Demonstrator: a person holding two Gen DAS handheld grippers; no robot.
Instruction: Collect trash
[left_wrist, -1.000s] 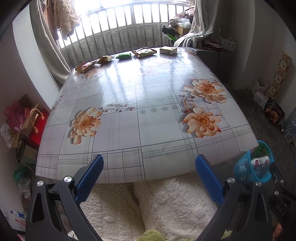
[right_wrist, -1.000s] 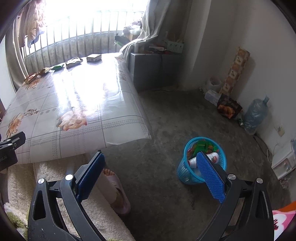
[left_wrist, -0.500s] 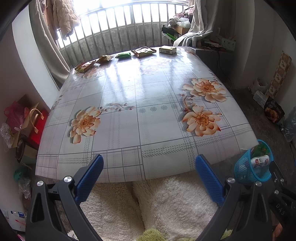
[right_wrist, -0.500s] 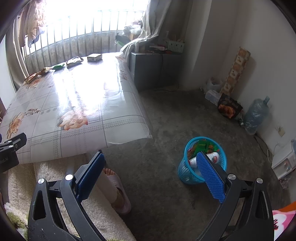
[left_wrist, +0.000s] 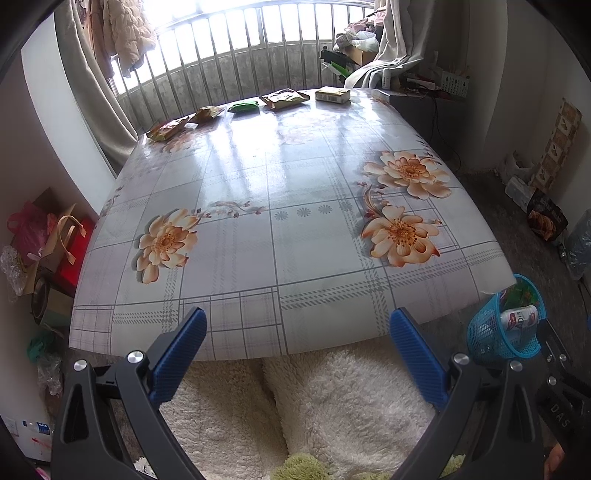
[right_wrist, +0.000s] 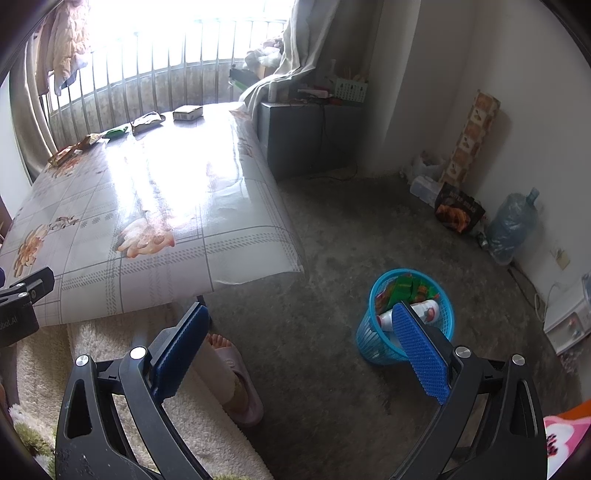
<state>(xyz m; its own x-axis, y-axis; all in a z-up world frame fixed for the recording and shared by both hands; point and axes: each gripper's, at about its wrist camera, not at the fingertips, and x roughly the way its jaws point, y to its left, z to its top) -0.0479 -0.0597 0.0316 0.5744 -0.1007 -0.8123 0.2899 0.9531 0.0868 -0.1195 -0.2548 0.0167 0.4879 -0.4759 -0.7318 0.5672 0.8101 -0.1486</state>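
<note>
Nothing much moved since a sec ago: both my tongs sit where they were, view just a hair shifted. My left gripper (left_wrist: 297, 354) is spread wide, nothing between the blue pads, hanging over my fleecy lap (left_wrist: 332, 402) at the near edge of the table (left_wrist: 266, 258). My right gripper (right_wrist: 301, 350) is wide too, empty, over the floor, w/ my slippered foot (right_wrist: 236, 384) just past its left pad.

Blue basket (right_wrist: 373, 343) stands on the floor at approx 2 o'clock off the table's near corner, upright, holding green wrappers and a white bottle (right_wrist: 428, 310) lying tilted.

Far edge of the table, 12 o'clock: trash in a row along the railing side, well apart from me. L to R: orange packet (left_wrist: 168, 129), small packet (left_wrist: 208, 112), green wrapper (left_wrist: 243, 107), flat pouch (left_wrist: 285, 98), box (left_wrist: 332, 94). Long axes run roughly along the row.
</note>
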